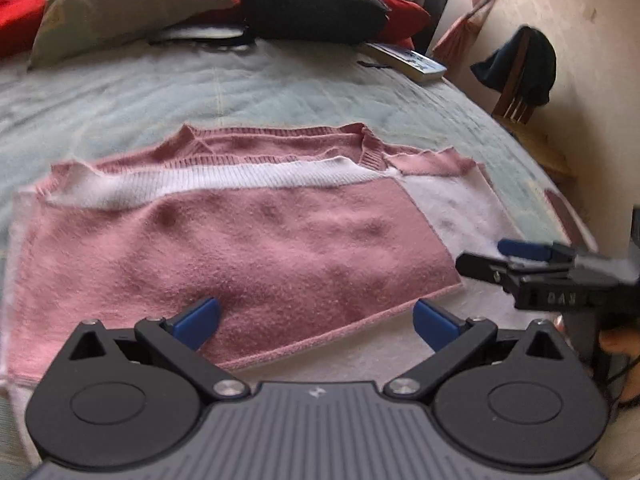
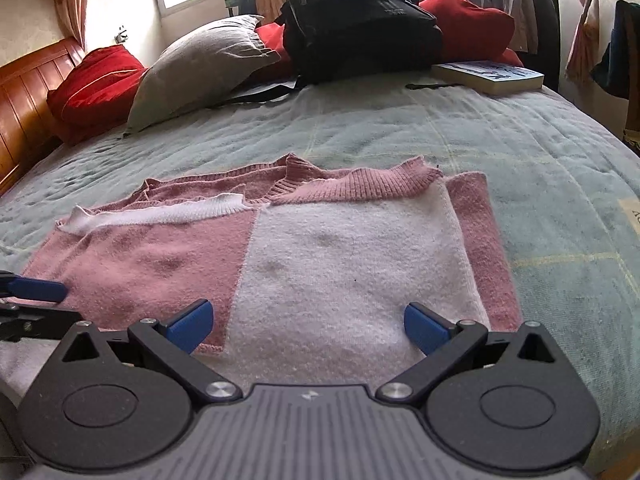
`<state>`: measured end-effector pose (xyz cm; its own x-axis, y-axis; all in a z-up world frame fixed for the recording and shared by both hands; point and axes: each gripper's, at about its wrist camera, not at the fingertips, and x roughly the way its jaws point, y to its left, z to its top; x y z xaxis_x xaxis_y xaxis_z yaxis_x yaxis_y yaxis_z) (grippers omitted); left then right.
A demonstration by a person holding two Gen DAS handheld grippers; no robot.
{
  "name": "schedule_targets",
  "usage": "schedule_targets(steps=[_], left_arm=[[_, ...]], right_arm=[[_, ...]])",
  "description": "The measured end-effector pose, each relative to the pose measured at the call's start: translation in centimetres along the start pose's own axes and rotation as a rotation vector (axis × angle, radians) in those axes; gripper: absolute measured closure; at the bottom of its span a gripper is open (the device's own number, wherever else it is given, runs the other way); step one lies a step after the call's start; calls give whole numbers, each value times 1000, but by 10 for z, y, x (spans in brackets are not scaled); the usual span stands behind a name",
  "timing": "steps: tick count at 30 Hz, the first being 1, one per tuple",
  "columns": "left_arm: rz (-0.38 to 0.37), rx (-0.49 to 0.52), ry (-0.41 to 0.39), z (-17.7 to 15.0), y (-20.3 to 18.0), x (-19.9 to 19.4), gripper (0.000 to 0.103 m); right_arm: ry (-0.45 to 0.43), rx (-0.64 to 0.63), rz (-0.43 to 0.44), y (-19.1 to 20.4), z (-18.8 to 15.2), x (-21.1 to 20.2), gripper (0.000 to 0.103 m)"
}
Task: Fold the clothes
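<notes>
**Pink-and-white sweater flat on the bed, both tools open**

The sweater (image 2: 320, 248) lies partly folded mid-bed on the pale green bedspread (image 2: 540, 168). The right tool (image 2: 308, 324) hovers over its near hem, jaws spread and empty. The left tool (image 1: 316, 318) does likewise. At twelve o'clock sit a black backpack (image 2: 356, 20), grey pillow (image 2: 200, 68) and book (image 2: 490, 74).

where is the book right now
The book lies at the bed's far right edge in the right wrist view, just right of the black backpack, beyond the sweater.
</notes>
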<state>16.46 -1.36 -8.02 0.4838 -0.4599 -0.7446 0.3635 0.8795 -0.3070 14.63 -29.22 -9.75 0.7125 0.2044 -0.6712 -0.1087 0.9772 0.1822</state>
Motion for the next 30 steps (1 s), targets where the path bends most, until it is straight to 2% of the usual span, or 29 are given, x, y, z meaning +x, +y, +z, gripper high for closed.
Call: schedule_targets(steps=[2,7,14,20,23,30], left_arm=[[-11,-27,-5,2,2,-4,1],[15,-6,-41,5,-3,-19,1],[14,-12,-104,7,-1,-46,1],[-31,28,-105,15,8,-70,1],[-35,37,-95,26,24,-85,1],[88,29,-141,59,66,-128,1]], right_arm=[[-1,3,-3,0,0,-1,0],[-10,19,12,3,1,-9,0],[-39,-25,102,25,7,-20,0],[-26,-42,125,42,5,-21,0],[-21,-39,123,43,2,-24,0],[-45,-7,163,43,1,-35,0]])
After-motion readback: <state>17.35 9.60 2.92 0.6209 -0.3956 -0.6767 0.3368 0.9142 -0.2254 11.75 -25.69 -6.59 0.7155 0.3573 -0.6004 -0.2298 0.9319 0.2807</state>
